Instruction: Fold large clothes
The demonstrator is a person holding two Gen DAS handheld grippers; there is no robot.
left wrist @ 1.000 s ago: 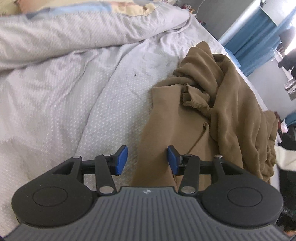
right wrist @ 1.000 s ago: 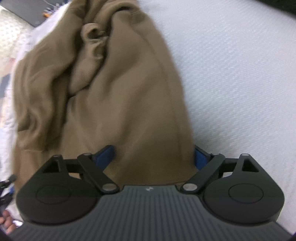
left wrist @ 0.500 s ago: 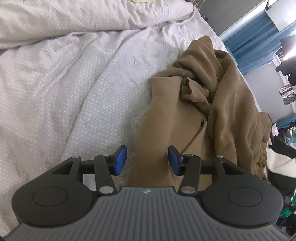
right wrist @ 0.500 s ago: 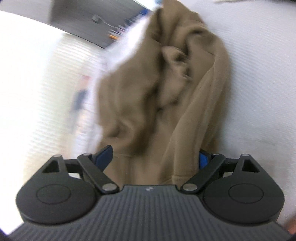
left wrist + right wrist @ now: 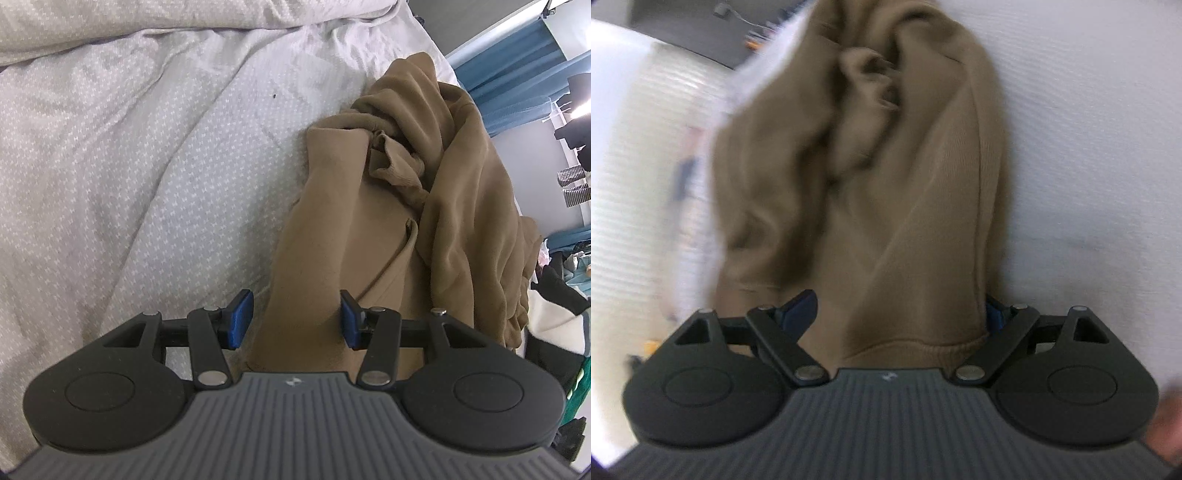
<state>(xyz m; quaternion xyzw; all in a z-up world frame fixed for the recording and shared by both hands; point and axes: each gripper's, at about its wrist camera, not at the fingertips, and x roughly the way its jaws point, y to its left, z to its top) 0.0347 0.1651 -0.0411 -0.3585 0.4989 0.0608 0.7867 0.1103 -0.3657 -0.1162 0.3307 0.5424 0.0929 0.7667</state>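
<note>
Both grippers hovered over one end of the brown garment on the bed.

The brown garment (image 5: 436,206) lay crumpled on the grey-white bedspread (image 5: 129,177), its long axis running straight away from both grippers toward a bunched heap at the far end. The left gripper (image 5: 293,319) had its blue fingers (image 5: 240,319) half spread and pinching nothing, the garment's left edge passing between them. The right gripper (image 5: 901,314) stood spread wide across the ribbed hem (image 5: 916,349), pads apparently clear of cloth, though that view was blurred. By my read the right was nearer a usable edge, the hem lying crosswise just beneath it. Blue curtains (image 5: 517,88) hung beyond the bed, with clutter at the right.
</note>
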